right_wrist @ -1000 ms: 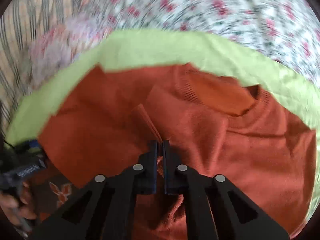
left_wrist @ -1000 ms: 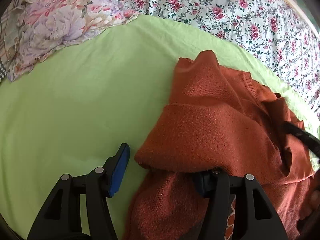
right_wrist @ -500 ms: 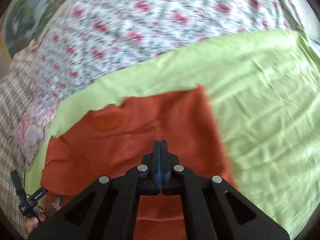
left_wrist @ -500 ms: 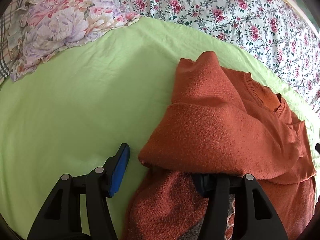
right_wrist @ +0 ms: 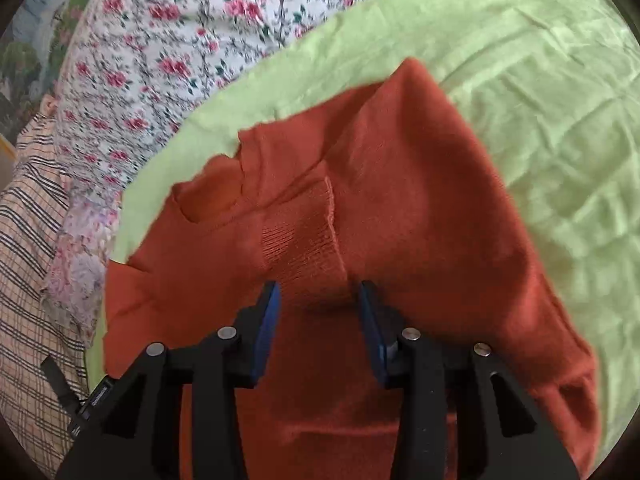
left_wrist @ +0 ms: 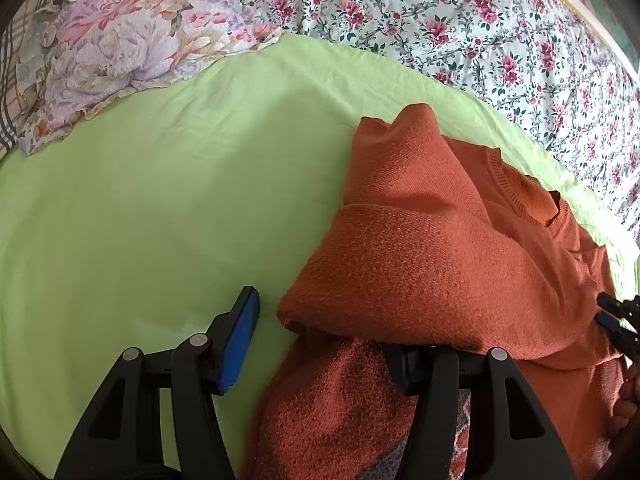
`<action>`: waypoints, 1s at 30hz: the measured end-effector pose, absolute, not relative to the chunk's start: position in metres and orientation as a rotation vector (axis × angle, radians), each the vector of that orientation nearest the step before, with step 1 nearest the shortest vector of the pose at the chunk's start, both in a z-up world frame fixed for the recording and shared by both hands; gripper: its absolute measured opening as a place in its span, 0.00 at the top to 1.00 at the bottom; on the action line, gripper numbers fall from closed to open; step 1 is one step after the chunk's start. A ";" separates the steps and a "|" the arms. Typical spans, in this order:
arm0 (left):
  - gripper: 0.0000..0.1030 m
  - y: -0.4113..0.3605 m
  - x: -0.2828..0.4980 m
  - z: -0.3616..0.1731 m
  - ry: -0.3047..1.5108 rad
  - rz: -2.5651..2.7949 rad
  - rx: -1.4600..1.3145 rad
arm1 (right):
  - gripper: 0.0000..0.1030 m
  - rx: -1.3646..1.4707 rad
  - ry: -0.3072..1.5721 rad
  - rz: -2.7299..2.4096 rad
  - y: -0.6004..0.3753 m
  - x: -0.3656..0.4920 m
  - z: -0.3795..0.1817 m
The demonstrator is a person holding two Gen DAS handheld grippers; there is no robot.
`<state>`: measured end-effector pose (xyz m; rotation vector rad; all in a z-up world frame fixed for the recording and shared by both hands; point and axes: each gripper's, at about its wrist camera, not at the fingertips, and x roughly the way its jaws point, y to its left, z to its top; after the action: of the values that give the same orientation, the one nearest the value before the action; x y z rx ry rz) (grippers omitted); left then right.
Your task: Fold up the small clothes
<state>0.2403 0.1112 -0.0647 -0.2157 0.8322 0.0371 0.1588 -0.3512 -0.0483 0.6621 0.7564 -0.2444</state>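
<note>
An orange knit sweater [left_wrist: 432, 264] lies on a light green sheet [left_wrist: 160, 208], with one side folded over its body. My left gripper [left_wrist: 320, 340] is open; its left blue pad sits on the sheet, its right finger is hidden under the sweater's folded edge. In the right wrist view the sweater [right_wrist: 400, 208] lies partly folded, a ribbed cuff [right_wrist: 304, 240] lying across it. My right gripper [right_wrist: 318, 320] is open just above the sweater, its jaws either side of the cuff's near end. The right gripper's tip shows at the left wrist view's right edge [left_wrist: 616, 316].
A pastel floral pillow [left_wrist: 120, 48] lies at the far left of the sheet. A rose-print bedspread [left_wrist: 460, 28] runs behind the sheet. A plaid cloth [right_wrist: 24, 248] lies at the left in the right wrist view.
My right gripper was shut and swinging across the sweater; now it is open over the ribbed cuff. My left gripper has stayed open in place.
</note>
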 end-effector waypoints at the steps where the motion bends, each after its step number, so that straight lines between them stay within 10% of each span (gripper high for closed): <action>1: 0.44 0.111 0.241 -0.065 0.833 0.038 -0.215 | 0.65 0.650 0.761 -0.244 -0.350 0.163 -0.049; 3: 0.44 0.111 0.243 -0.064 0.835 0.036 -0.214 | 0.95 0.636 0.772 -0.229 -0.347 0.173 -0.048; 14: 0.50 0.124 0.241 -0.061 0.788 0.074 -0.281 | 0.97 0.538 0.412 -0.213 -0.351 0.108 0.066; 30: 0.51 0.148 0.230 -0.066 0.807 0.067 -0.426 | 0.97 0.514 0.687 -0.347 -0.382 0.097 -0.021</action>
<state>0.2301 0.1484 -0.0662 -0.4260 0.8073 0.0667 0.0969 -0.3824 -0.0208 0.5140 0.6869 -0.3471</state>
